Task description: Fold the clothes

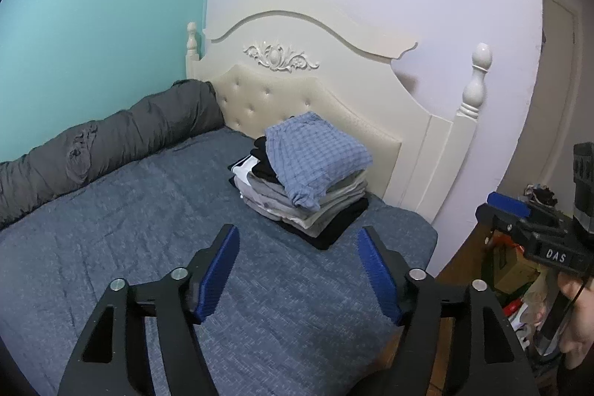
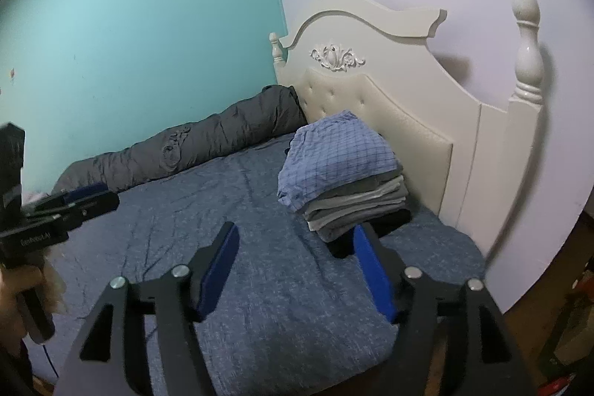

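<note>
A stack of folded clothes [image 1: 326,210] [image 2: 364,210] sits on the blue bed cover near the headboard. On top of the stack lies a blue checked garment [image 1: 315,154] [image 2: 341,154], loosely folded. My left gripper [image 1: 297,232] hovers over the bed just short of the stack, open, with nothing between its blue pads. My right gripper [image 2: 295,229] is also open and empty, and its right finger overlaps the stack's near corner in its own view. Each gripper also shows at the edge of the other's view: the right gripper [image 1: 501,210] and the left gripper [image 2: 98,197], each held by a hand.
The bed [image 1: 148,229] has a blue quilted cover. A rolled grey duvet [image 1: 111,143] lies along the teal wall. A cream headboard [image 1: 297,88] with corner posts stands behind the stack. Boxes and clutter [image 1: 516,270] sit on the floor right of the bed.
</note>
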Available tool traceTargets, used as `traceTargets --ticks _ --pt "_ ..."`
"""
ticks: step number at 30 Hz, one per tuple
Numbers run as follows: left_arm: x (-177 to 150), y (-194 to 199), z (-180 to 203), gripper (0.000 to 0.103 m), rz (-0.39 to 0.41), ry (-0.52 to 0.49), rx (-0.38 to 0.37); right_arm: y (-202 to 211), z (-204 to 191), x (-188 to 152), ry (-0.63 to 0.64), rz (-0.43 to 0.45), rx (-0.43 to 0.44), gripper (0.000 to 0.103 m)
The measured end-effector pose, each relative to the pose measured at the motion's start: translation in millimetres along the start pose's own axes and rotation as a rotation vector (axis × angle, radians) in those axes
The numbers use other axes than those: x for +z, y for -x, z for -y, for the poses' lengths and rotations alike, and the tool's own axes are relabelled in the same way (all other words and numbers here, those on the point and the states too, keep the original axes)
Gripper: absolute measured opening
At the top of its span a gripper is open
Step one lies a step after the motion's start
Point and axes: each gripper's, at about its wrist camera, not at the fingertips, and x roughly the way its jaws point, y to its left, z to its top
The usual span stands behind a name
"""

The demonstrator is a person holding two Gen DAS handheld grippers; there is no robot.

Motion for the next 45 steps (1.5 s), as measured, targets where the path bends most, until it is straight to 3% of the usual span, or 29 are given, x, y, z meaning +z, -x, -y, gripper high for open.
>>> traceTargets --ticks 18,40,45 --pt "-30 30 1 0.083 0.026 -0.024 0.013 22 -14 -37 -0.003 0.008 -0.064 0.085" --pt "-48 55 3 0.103 0.075 -0.016 0.046 36 -30 -57 0.005 0.019 -0.075 0.088" --pt "-51 56 3 0.103 0.075 -0.004 0.053 36 -33 -60 0.010 0.017 -0.074 0.089"
